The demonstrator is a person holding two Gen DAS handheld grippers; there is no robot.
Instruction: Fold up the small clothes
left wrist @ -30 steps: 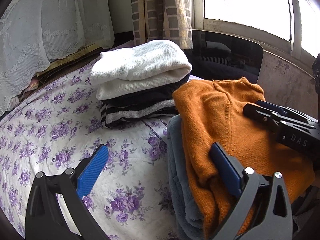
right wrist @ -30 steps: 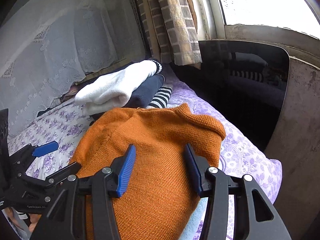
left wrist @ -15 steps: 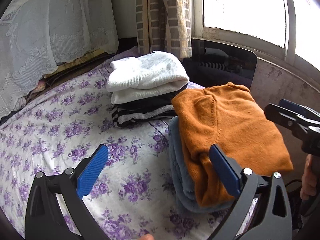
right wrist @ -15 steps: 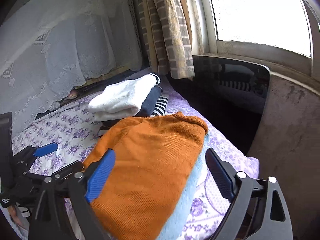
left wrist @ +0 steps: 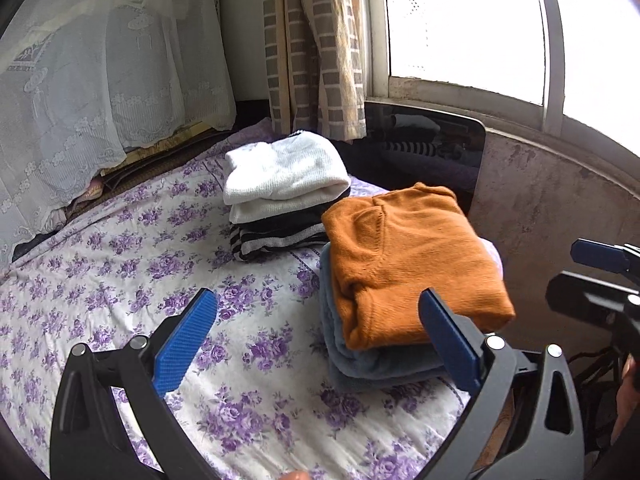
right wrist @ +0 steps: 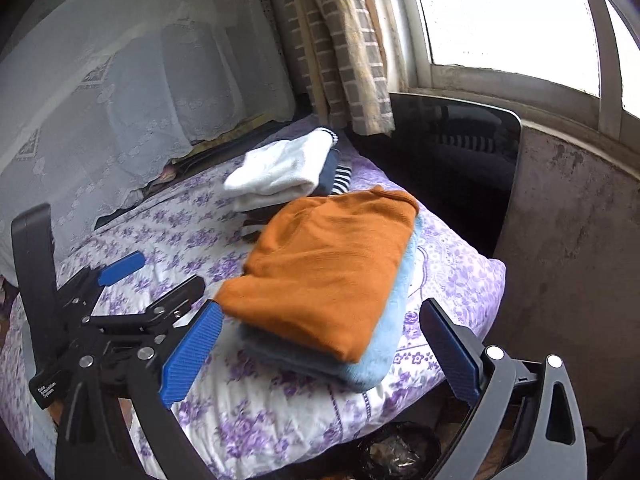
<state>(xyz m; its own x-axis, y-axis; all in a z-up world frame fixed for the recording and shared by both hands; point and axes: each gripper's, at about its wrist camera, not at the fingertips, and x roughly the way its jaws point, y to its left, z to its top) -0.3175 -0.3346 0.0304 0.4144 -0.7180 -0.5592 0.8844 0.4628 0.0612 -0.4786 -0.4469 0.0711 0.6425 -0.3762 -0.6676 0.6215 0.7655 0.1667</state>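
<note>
The orange sweater (left wrist: pixel 412 264) lies folded on a blue garment (right wrist: pixel 384 344) at the bed's (left wrist: pixel 120 264) 3 o'clock edge, beside the white-topped pile (left wrist: pixel 280 176) at 12. Both the left gripper (left wrist: pixel 316 344) and the right gripper (right wrist: pixel 320 344) gape empty, the right's jaws having just opened off the sweater. No unfolded clothes show, so folding looks done, though the bed's near edge is cut off.

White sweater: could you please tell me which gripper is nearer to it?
Left, likely: left gripper faces the white sweater across bare sheet; right gripper is behind the orange sweater.
</note>
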